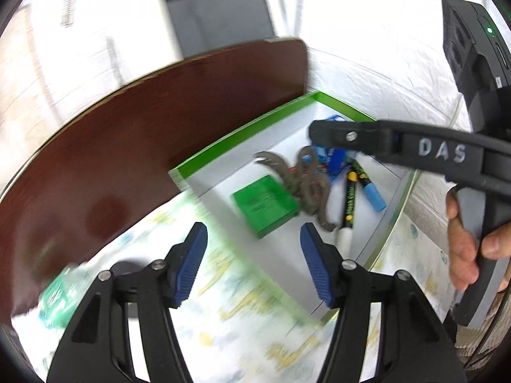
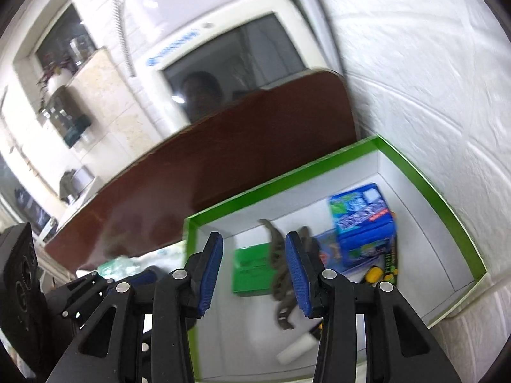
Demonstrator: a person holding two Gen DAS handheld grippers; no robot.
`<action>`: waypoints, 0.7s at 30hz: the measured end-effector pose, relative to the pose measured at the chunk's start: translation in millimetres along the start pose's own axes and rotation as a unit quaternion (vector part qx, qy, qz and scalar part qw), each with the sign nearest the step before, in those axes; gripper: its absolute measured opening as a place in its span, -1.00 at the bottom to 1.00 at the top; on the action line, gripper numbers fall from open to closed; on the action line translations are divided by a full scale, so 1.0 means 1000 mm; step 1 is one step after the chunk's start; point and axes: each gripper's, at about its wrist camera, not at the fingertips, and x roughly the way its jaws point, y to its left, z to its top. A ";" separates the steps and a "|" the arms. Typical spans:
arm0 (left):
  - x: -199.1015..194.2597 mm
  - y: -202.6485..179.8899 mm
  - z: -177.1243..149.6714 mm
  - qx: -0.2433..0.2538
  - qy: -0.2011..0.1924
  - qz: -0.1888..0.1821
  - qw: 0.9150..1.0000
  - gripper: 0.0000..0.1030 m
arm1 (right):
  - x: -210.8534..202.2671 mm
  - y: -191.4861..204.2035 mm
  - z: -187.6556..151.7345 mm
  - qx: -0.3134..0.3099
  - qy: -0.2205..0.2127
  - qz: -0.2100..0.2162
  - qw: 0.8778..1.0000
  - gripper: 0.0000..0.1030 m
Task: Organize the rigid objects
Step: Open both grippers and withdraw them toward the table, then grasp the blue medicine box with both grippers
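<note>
A white box with a green rim (image 1: 242,129) (image 2: 424,185) holds a green flat pack (image 1: 266,204) (image 2: 252,269), a grey curved metal piece (image 1: 306,188) (image 2: 279,274), a blue carton (image 2: 364,220), and markers (image 1: 349,204). My left gripper (image 1: 254,255) is open and empty, just short of the box's near edge. My right gripper (image 2: 254,274) is open and empty above the box; in the left wrist view (image 1: 319,134) it reaches in from the right over the box.
A dark brown board (image 1: 143,127) (image 2: 223,146) stands behind the box. A white wall (image 2: 431,79) is on the right. A patterned cloth (image 1: 242,312) covers the surface. A green-labelled plastic item (image 1: 60,293) lies at the left. An old monitor (image 2: 236,51) stands beyond.
</note>
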 end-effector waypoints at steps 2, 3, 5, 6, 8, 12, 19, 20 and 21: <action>-0.014 0.013 -0.017 -0.022 -0.006 0.017 1.000 0.16 | -0.004 0.017 -0.004 -0.016 0.000 0.012 1.000 -0.17; -0.019 0.020 -0.025 -0.032 -0.007 0.024 0.999 0.17 | -0.004 0.024 -0.006 -0.024 0.002 0.019 1.000 -0.17; -0.033 0.039 -0.046 -0.059 -0.006 0.037 0.998 0.17 | -0.003 0.041 -0.011 -0.040 0.012 0.041 0.998 -0.17; -0.040 0.050 -0.058 -0.074 -0.005 0.046 0.996 0.17 | 0.000 0.053 -0.015 -0.051 0.019 0.055 0.997 -0.17; -0.058 0.071 -0.080 -0.103 -0.003 0.063 0.993 0.18 | 0.008 0.079 -0.023 -0.076 0.037 0.079 0.993 -0.17; -0.090 0.108 -0.124 -0.160 0.004 0.112 0.981 0.20 | 0.029 0.138 -0.047 -0.135 0.078 0.134 0.979 -0.12; -0.124 0.152 -0.200 -0.245 0.020 0.146 0.958 0.30 | 0.070 0.222 -0.110 -0.261 0.135 0.204 0.934 0.18; -0.125 0.158 -0.209 -0.257 0.022 0.145 0.955 0.30 | 0.077 0.231 -0.117 -0.276 0.137 0.204 0.929 0.18; -0.124 0.165 -0.215 -0.271 0.023 0.141 0.952 0.30 | 0.084 0.238 -0.124 -0.288 0.142 0.204 0.925 0.18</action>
